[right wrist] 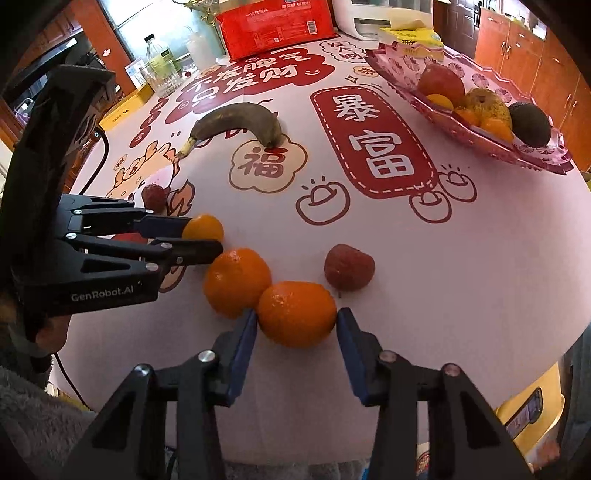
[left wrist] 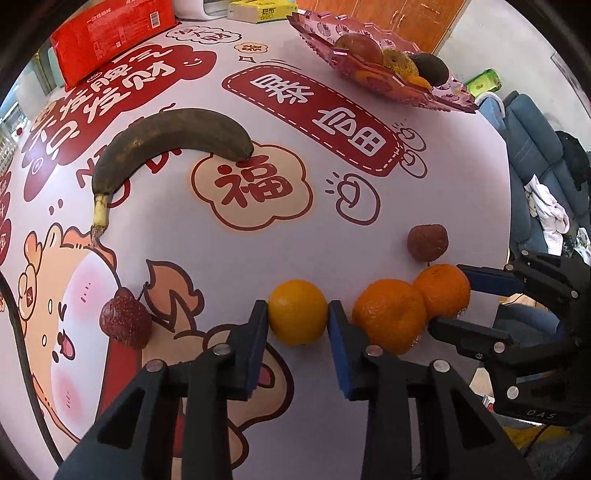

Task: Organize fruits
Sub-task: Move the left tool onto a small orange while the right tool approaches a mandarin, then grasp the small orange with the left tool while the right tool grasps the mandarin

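My left gripper (left wrist: 297, 314) is shut on a small yellow-orange citrus (left wrist: 297, 312) resting on the tablecloth; it also shows in the right wrist view (right wrist: 203, 228). My right gripper (right wrist: 296, 319) is shut on a tangerine (right wrist: 296, 313), which touches a second tangerine (right wrist: 236, 281) on its left. In the left wrist view these are the held tangerine (left wrist: 441, 290) and the free one (left wrist: 389, 314). Two red lychees (left wrist: 427, 242) (left wrist: 123, 319) and a dark overripe banana (left wrist: 166, 142) lie loose. A pink fruit tray (right wrist: 454, 122) at the far right holds several fruits.
A red package (right wrist: 273, 26), a yellow tissue box (right wrist: 413, 37) and a white appliance (right wrist: 384, 16) stand at the table's far edge. Bottles (right wrist: 159, 62) stand at the far left. The table's near edge is just below my grippers. A blue sofa (left wrist: 535, 155) is beyond the right edge.
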